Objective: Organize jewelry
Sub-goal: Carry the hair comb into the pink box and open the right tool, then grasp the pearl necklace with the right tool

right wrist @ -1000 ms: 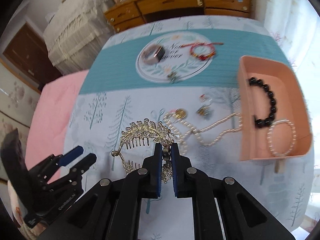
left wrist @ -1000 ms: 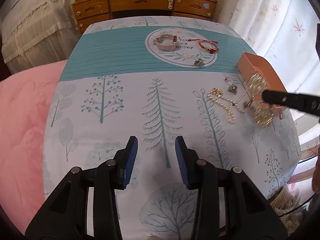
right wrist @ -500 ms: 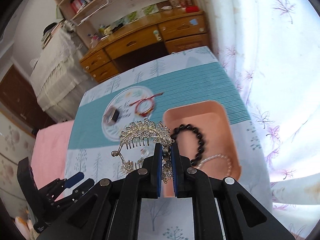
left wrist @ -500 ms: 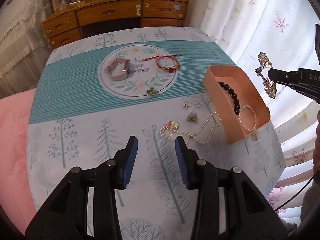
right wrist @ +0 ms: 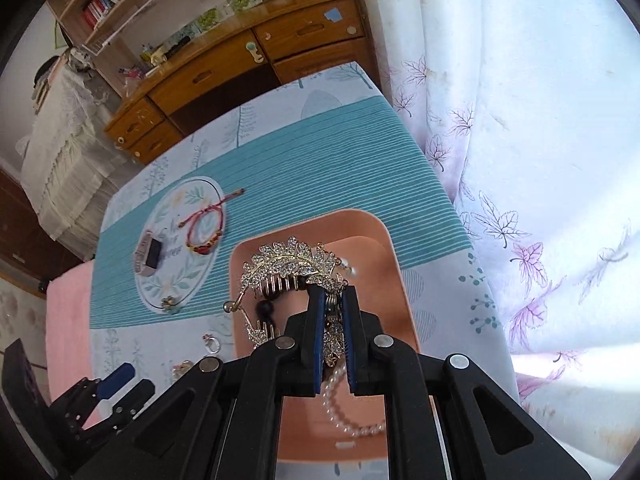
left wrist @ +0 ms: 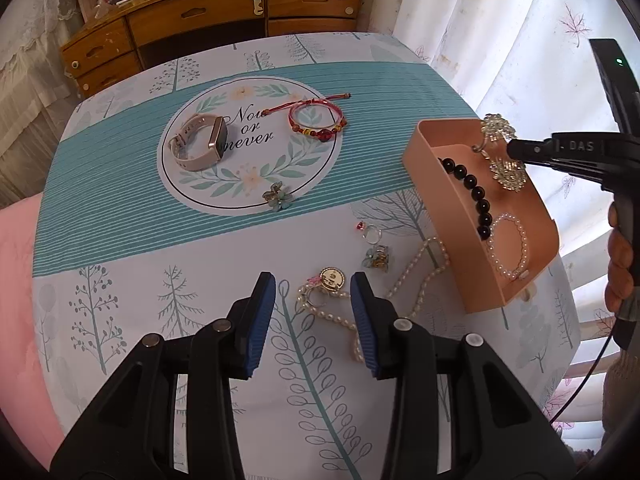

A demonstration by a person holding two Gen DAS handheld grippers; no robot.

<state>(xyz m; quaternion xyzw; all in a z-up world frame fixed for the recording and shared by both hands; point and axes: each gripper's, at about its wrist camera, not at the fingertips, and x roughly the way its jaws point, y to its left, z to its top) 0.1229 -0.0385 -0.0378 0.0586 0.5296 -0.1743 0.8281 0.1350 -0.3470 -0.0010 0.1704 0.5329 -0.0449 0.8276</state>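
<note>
Rhinestones cover the gold leaf-shaped hair comb [right wrist: 286, 266], which is pinched between the blue ribbed pads of the right gripper [right wrist: 332, 312] above the matte peach rectangular tray [left wrist: 444, 216]. Glossy black beads [left wrist: 468, 192] and a small pearl bracelet [left wrist: 508, 246] are held in the tray. The left gripper [left wrist: 313, 308] is held partly spread, empty, over a knobbly pearl necklace [left wrist: 416, 280] on the tree-printed cloth [left wrist: 120, 264].
</note>
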